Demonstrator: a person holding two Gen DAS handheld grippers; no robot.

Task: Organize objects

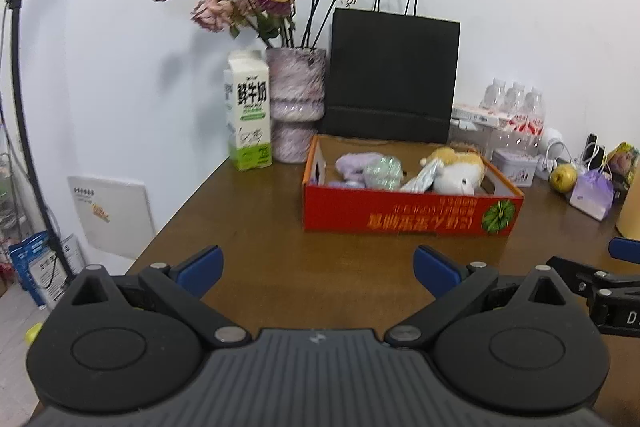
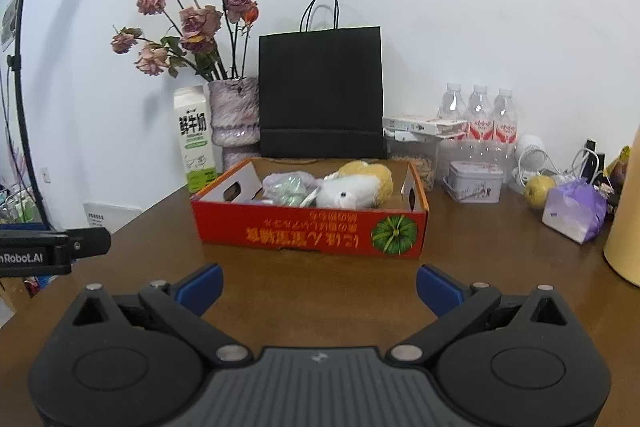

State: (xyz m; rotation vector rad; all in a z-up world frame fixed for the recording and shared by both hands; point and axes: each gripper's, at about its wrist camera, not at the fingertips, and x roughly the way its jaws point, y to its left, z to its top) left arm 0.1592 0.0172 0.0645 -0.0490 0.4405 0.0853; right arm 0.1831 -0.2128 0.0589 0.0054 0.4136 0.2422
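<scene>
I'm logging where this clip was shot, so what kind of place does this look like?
Probably a home or small office room: a wooden table against a plain wall, crowded with everyday things such as a vase of dried roses, a milk carton and bottled water.

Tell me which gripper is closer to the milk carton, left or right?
Left. The left gripper hovers open over the table, with the milk carton ahead and slightly to its left. The right gripper, also open, sits further right, facing the red box.
</scene>
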